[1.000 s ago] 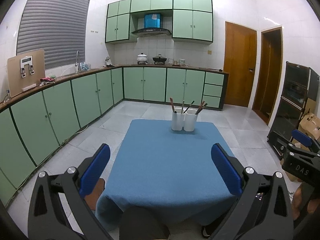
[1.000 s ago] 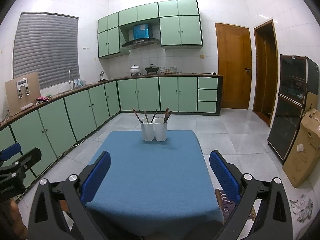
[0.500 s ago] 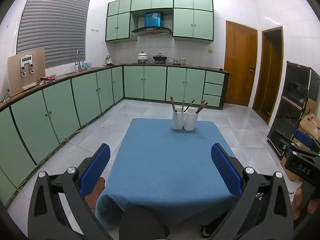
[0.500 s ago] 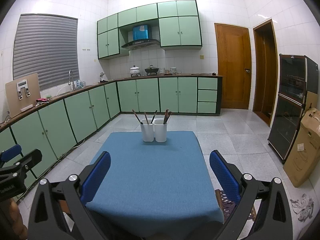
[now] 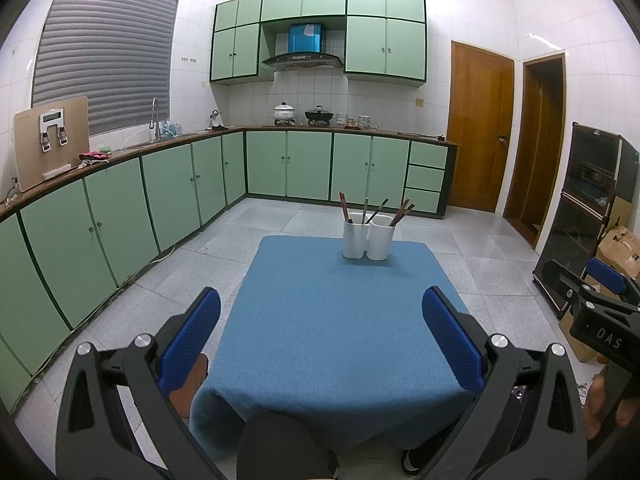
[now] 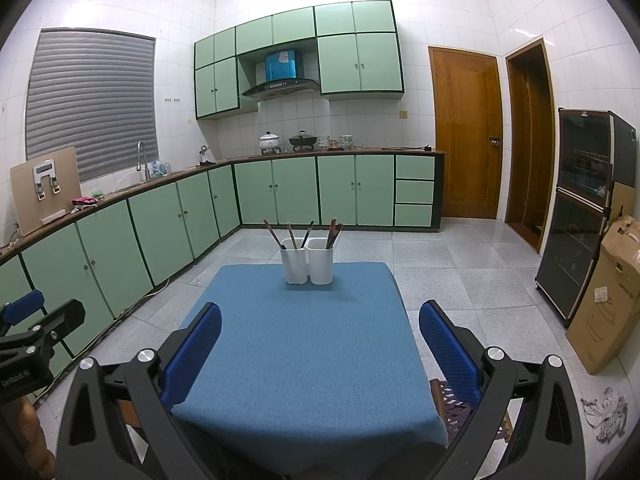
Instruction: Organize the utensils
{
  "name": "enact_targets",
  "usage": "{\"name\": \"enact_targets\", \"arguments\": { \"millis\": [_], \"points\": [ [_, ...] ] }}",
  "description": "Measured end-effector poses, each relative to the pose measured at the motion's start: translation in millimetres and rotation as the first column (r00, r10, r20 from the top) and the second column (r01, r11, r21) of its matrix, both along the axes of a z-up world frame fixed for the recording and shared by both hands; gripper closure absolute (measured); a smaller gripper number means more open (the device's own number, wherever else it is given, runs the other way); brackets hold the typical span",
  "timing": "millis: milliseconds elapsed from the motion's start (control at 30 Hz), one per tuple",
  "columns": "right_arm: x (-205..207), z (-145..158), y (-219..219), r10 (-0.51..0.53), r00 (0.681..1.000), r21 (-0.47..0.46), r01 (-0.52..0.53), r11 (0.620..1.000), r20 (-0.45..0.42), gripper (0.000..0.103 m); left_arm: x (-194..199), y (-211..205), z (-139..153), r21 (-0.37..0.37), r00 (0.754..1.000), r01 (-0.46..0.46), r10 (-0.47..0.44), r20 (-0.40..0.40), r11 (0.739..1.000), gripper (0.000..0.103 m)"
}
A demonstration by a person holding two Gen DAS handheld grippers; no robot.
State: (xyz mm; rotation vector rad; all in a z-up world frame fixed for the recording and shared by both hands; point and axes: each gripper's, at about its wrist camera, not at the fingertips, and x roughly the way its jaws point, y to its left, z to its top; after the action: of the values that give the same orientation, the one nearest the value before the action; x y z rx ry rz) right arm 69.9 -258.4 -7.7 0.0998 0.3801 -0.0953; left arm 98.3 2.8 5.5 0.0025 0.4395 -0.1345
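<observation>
- Well, my left gripper (image 5: 320, 332) is wide apart and holds nothing, near the table's (image 5: 340, 320) close edge.
- My right gripper (image 6: 320, 336) is wide apart too, with nothing in it.
- Two white cups (image 6: 307, 260) with chopsticks (image 6: 304, 234) stand touching at the far end.

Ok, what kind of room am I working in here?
A home kitchen, by the look of it: green cabinets under a counter, a range hood above pots on a stove, and a sink tap. The utensil holders stand on a blue-clothed table.
</observation>
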Motion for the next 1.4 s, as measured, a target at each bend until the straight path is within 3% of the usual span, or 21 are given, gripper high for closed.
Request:
{"name": "enact_targets", "arguments": {
  "millis": [1400],
  "points": [
    [-0.7,1.3,0.3,-0.002,1.000,0.002,0.002,1.000,0.001,0.006,0.2,-2.4,-0.9,0.000,1.000,0.002,-0.002,-0.004,1.000,0.005]
  ]
}}
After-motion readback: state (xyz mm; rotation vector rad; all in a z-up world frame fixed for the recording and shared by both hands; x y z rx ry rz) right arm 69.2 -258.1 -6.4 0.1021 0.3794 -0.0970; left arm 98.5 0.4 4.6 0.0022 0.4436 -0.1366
